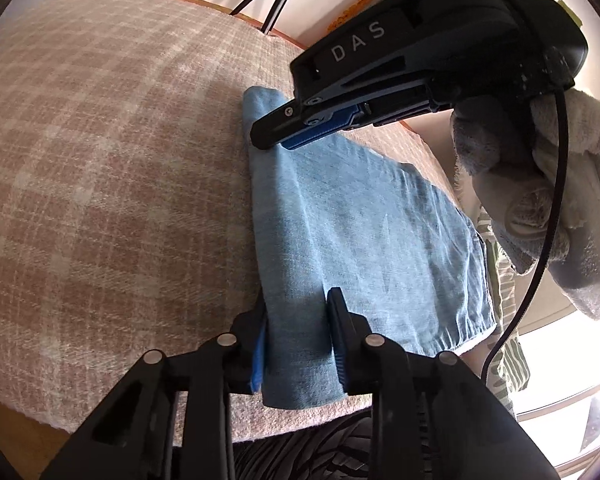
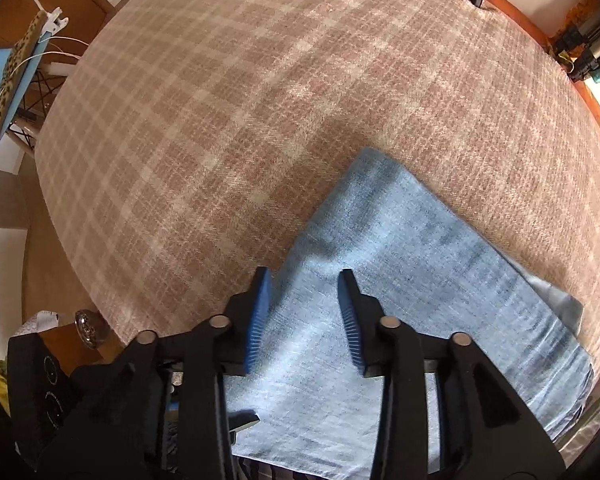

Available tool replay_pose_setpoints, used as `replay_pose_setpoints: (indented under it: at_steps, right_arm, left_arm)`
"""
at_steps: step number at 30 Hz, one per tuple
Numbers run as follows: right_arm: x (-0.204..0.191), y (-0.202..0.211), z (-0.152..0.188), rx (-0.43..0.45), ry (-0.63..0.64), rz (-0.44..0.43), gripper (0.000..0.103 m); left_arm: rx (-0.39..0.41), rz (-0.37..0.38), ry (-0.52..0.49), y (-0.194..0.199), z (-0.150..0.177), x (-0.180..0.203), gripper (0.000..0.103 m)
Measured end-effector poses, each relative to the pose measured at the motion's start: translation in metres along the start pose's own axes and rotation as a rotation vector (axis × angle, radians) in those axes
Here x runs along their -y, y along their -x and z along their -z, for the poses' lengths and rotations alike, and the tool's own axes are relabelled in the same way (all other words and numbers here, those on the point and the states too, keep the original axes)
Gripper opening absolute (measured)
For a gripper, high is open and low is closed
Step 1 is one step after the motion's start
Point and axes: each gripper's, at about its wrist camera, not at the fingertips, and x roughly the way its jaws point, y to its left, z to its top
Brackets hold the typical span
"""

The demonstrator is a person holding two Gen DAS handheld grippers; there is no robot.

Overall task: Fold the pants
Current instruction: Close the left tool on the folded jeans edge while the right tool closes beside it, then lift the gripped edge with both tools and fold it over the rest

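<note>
A desk covered in coarse, woven pink-and-cream plaid cloth (image 1: pixel 112 168) carries folded light-blue denim pants (image 1: pixel 356 232), a flat, soft oblong lying near the cloth's front edge. At the pants' left folded edge, the left hand-held gripper (image 1: pixel 298 344) pinches a raised ridge of denim between its ribbed blue pads. Farther along the same edge, the right hand-held gripper (image 2: pixel 305 316), held by a grey knit-gloved hand (image 1: pixel 540 196), hovers above the pants, its jaws parted around nothing.
</note>
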Motion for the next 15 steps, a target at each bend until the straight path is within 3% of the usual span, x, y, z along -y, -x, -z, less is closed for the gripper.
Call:
replay_pose_setpoints:
  at_steps: [11, 15]
  right_arm:
    - [-0.025, -0.033, -0.011, -0.077, 0.013, 0.093, 0.051]
    - [-0.025, -0.031, -0.006, -0.061, 0.01, 0.089, 0.028]
  left_arm:
    - [0.06, -0.005, -0.078, 0.007, -0.005, 0.025, 0.014]
    - [0.065, -0.006, -0.095, 0.006, -0.006, 0.033, 0.013]
